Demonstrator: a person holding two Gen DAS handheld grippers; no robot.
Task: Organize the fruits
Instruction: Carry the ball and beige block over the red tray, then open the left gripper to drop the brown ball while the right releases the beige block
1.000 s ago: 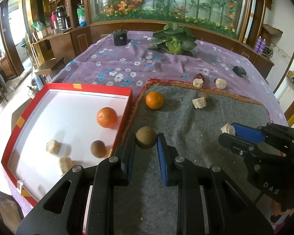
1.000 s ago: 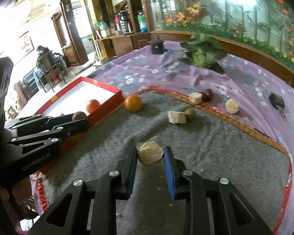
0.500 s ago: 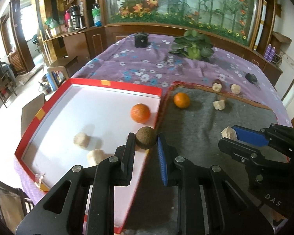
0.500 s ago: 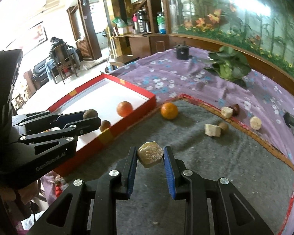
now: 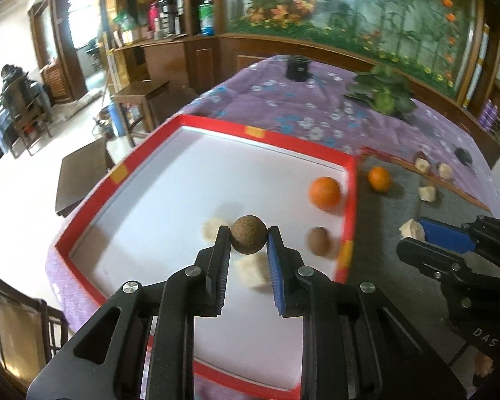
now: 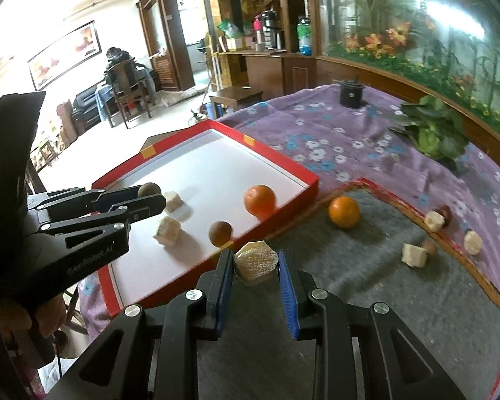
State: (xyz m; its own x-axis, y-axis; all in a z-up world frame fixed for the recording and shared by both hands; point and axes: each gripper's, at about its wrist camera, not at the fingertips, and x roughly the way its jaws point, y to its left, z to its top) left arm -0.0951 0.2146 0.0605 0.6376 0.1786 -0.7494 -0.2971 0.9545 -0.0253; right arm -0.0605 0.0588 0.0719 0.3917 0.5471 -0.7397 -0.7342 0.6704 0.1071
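We take the red tray as landmark. Left gripper hangs over the tray floor, jaws clamped on the brown ball. Right gripper sits at the tray's near rim, pinching the pale block. Risks: the ball may roll into the orange or the small brown fruit; the block may clip the rim.

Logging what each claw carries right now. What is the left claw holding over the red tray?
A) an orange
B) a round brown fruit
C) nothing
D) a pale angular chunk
B: the left claw is shut on a round brown fruit above the white floor of the red tray; the pale angular chunk sits in the right claw.
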